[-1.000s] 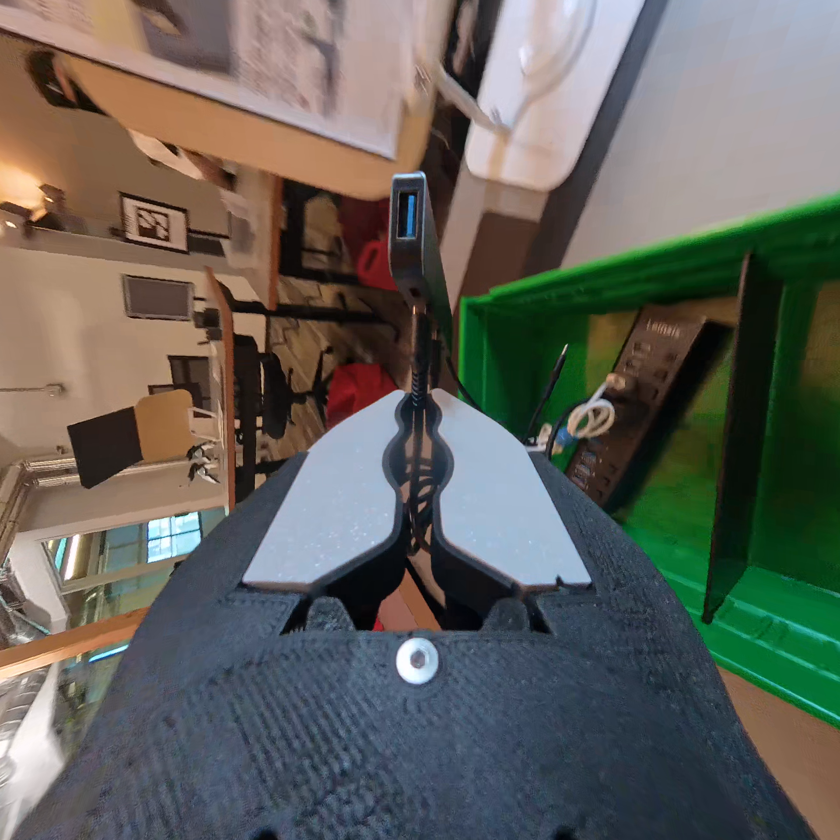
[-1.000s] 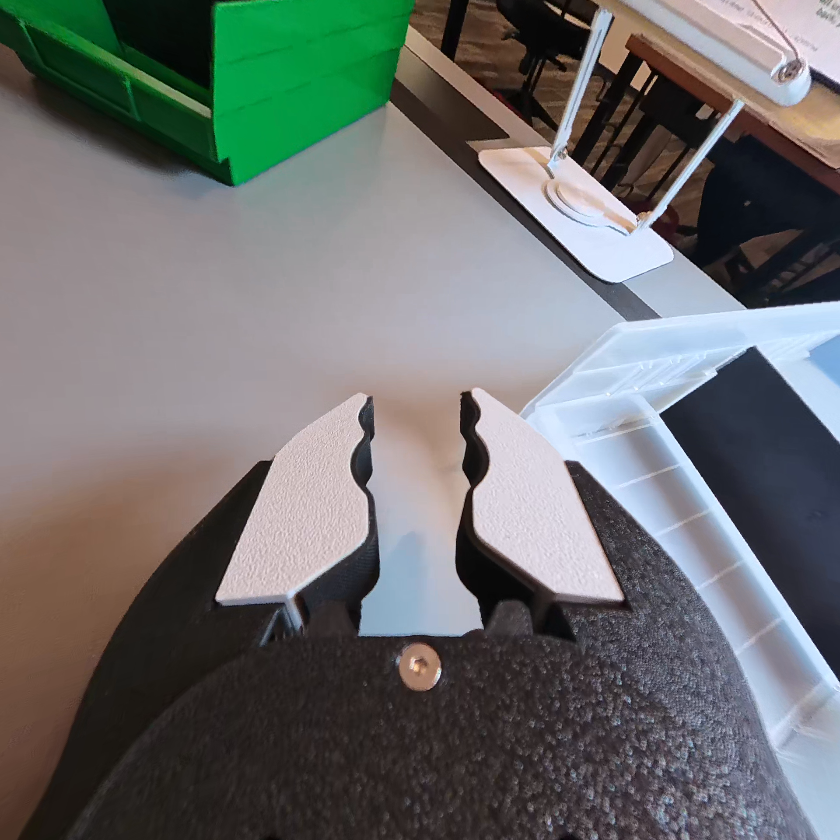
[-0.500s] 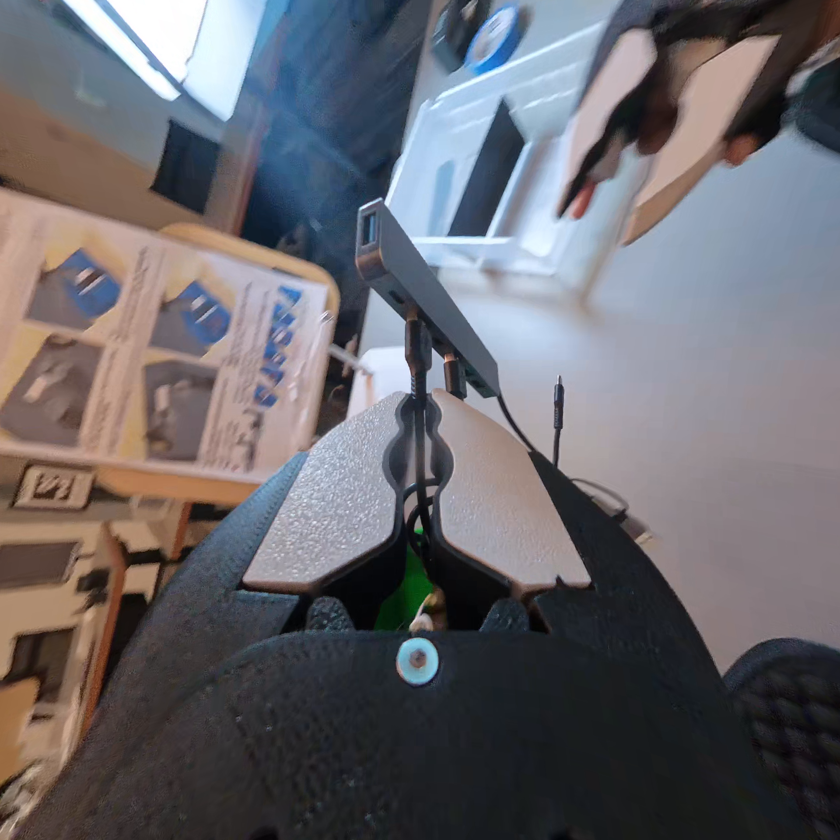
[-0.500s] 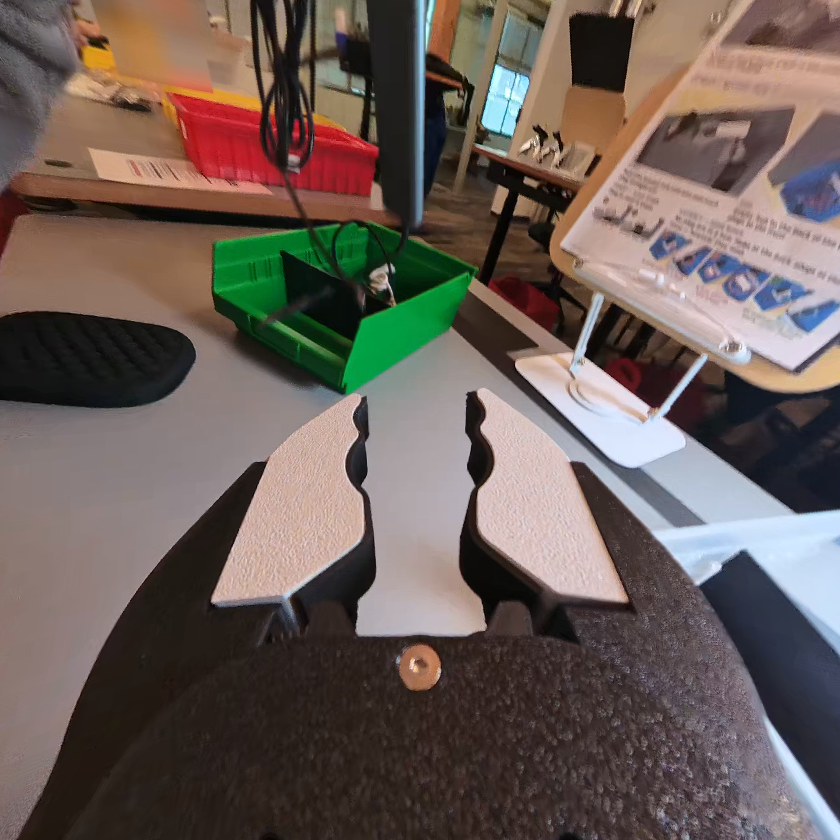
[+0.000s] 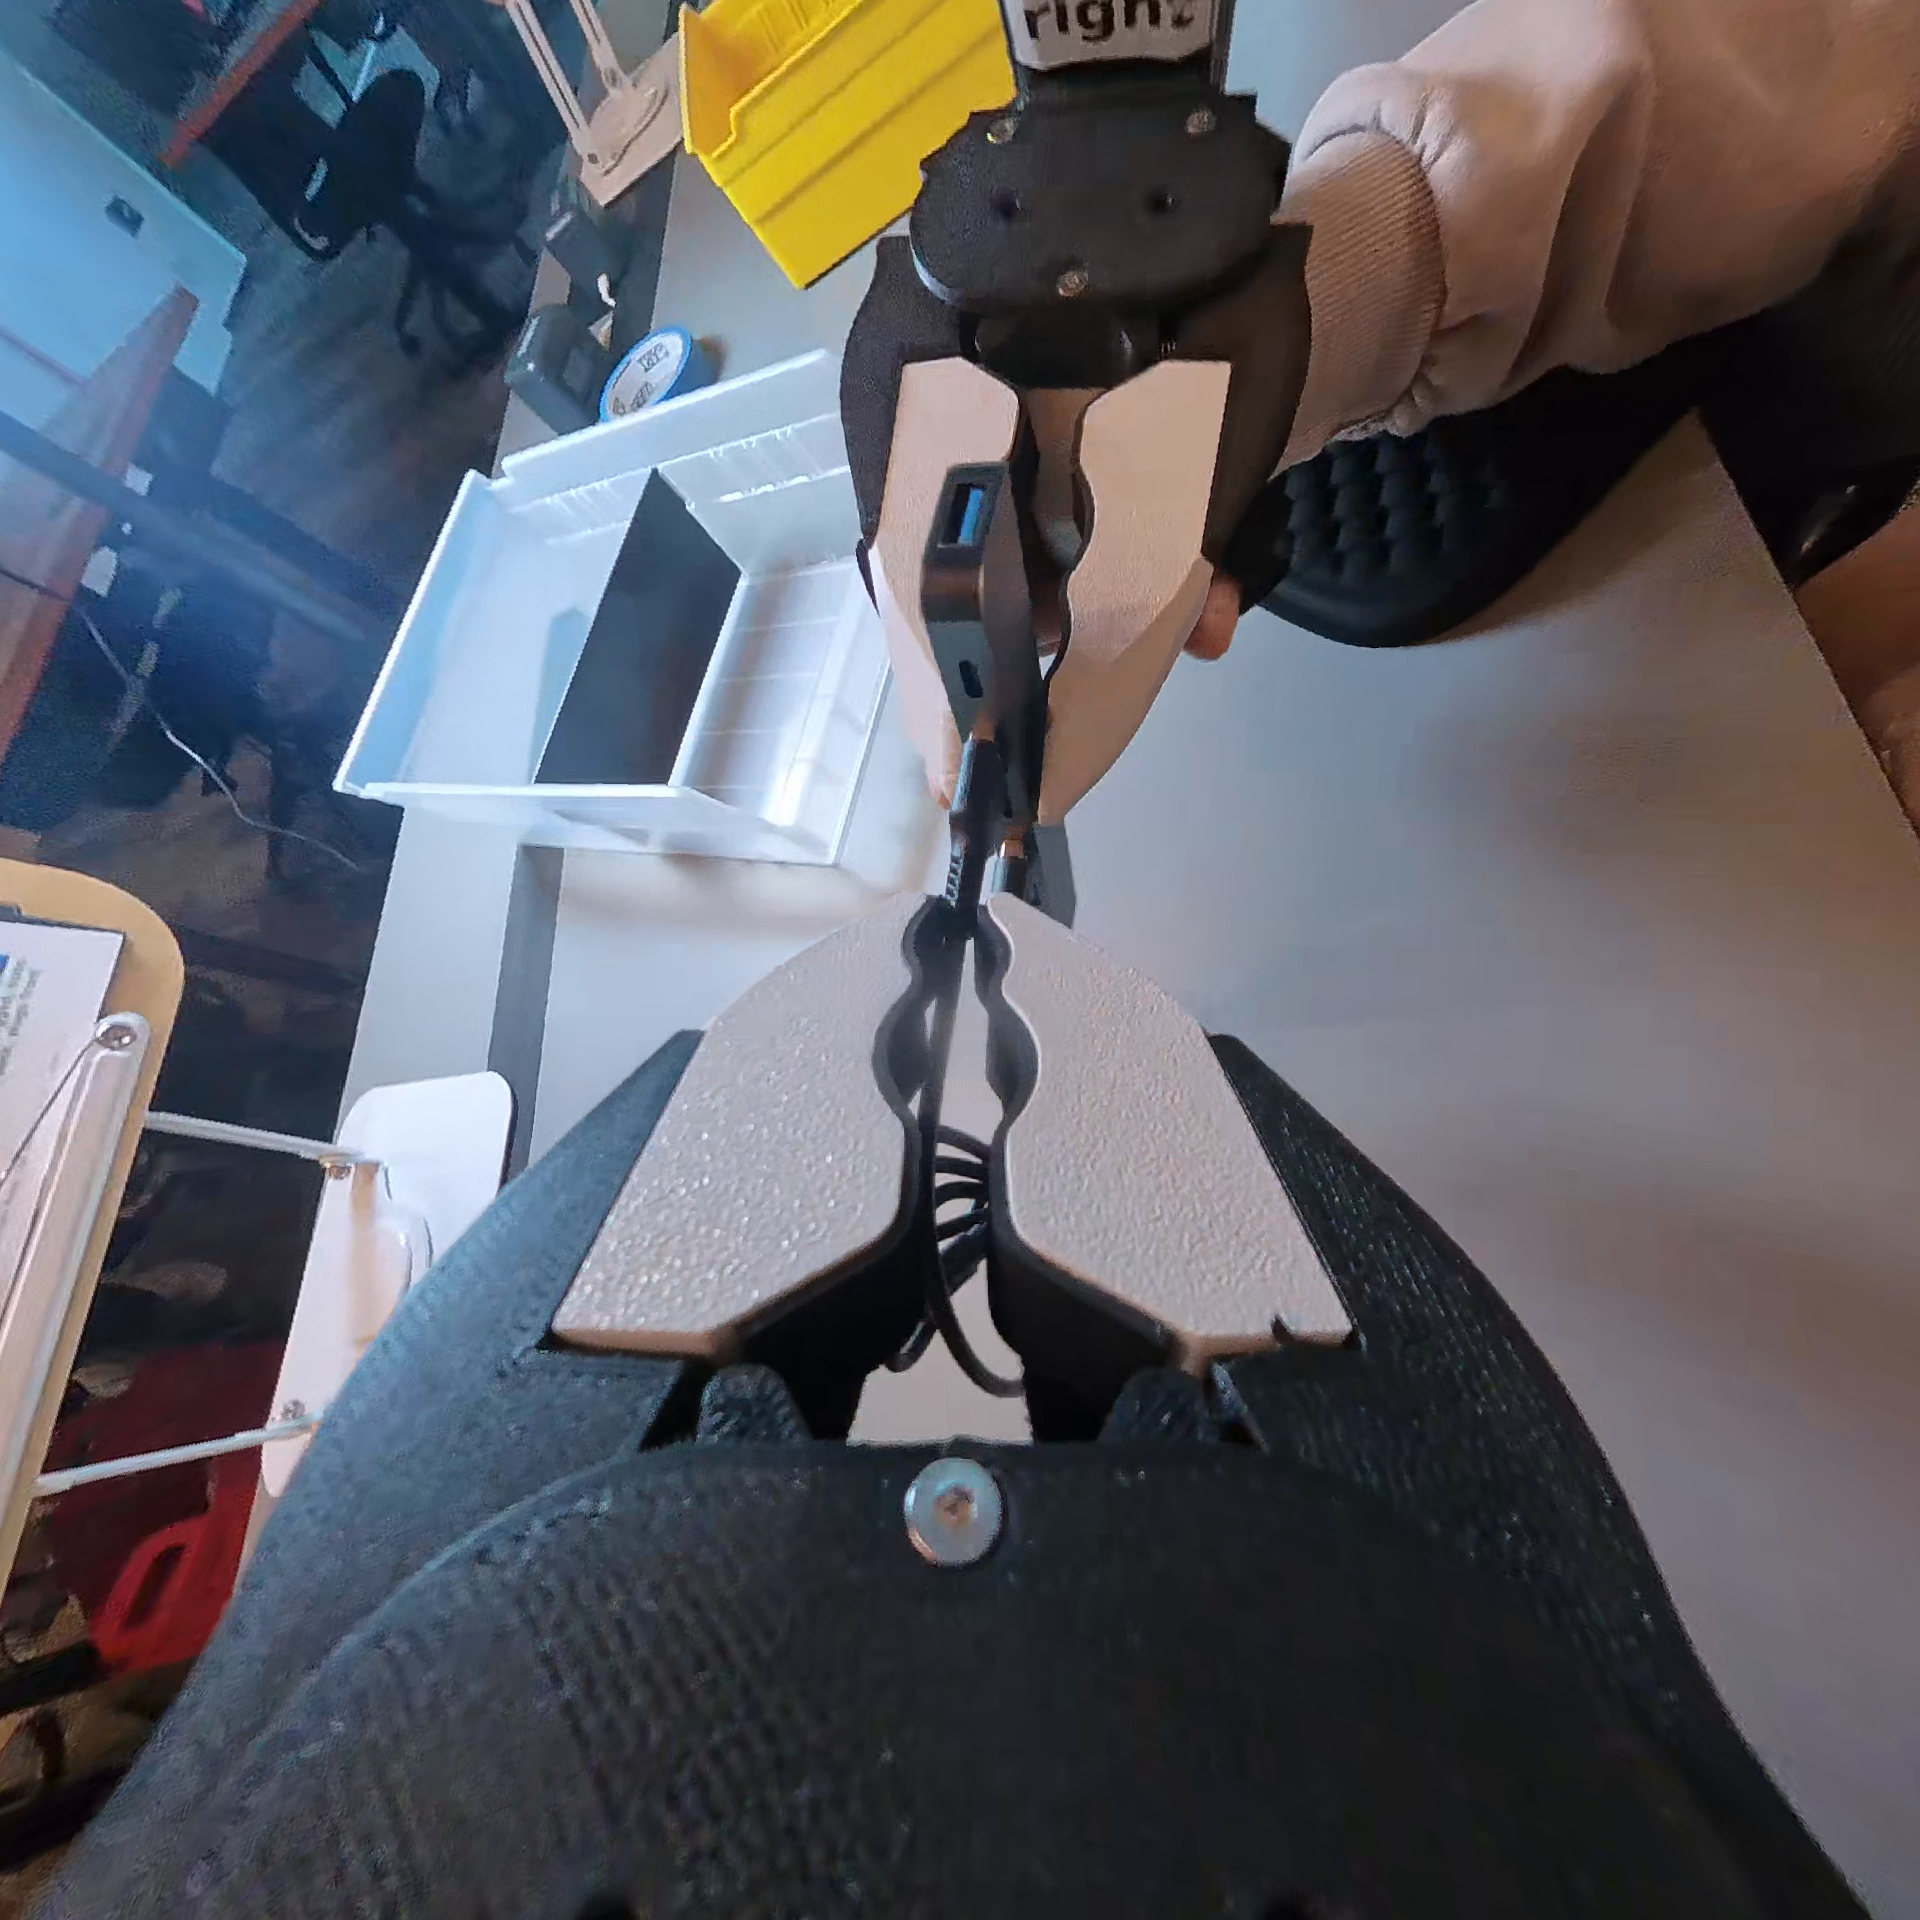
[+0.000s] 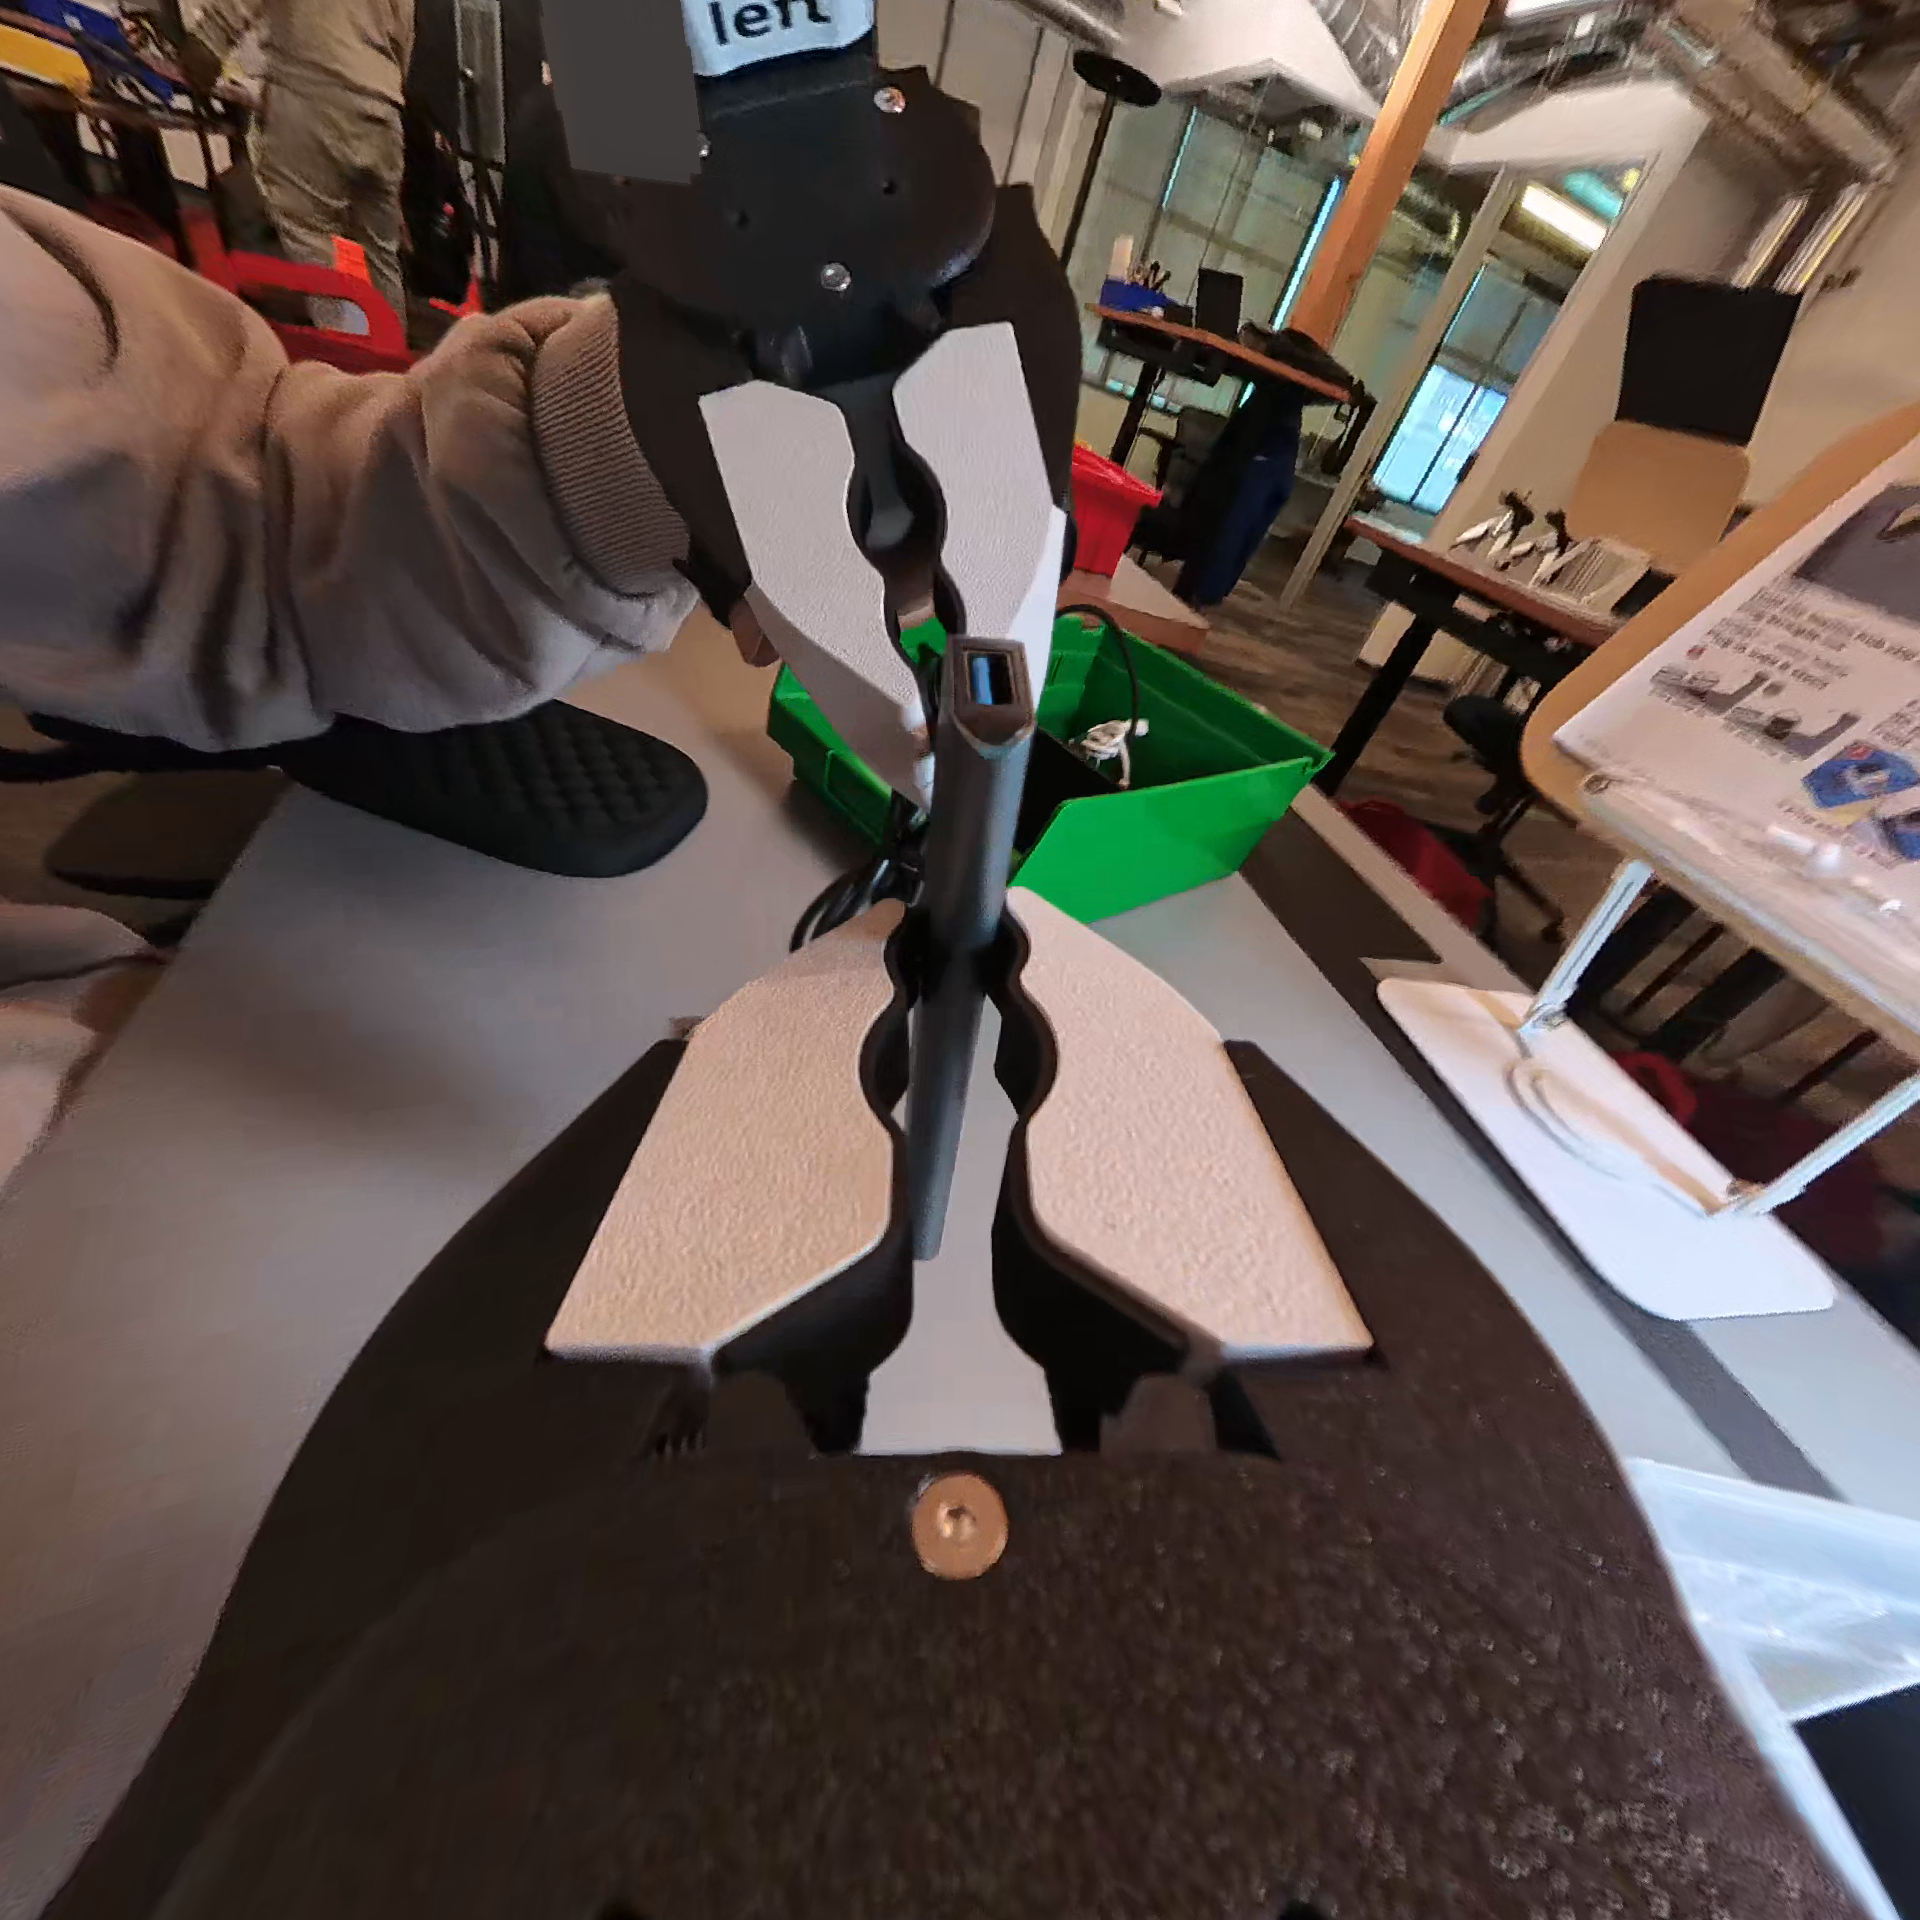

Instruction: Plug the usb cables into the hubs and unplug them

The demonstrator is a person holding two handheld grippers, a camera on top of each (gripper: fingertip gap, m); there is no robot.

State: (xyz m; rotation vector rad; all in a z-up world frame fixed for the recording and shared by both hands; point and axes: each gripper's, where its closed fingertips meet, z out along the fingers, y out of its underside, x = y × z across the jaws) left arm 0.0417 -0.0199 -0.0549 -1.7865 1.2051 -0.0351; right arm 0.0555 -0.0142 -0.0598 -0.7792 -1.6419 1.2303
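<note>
Slim dark-grey metal USB hub [image 6: 961, 935], pointing to twelve o'clock, clamped by right gripper [image 6: 961, 956]; left gripper [image 5: 961, 914] pinches its black cable [image 5: 971, 831], ready for unplugging.

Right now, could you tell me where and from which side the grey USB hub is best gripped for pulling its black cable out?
Grip the USB hub across its two broad flat faces, mid-body, coming in along its length from the end away from the plugs. It is thin and slab-like, so the flats suit the right claw, leaving the black cable to the left claw.
</note>
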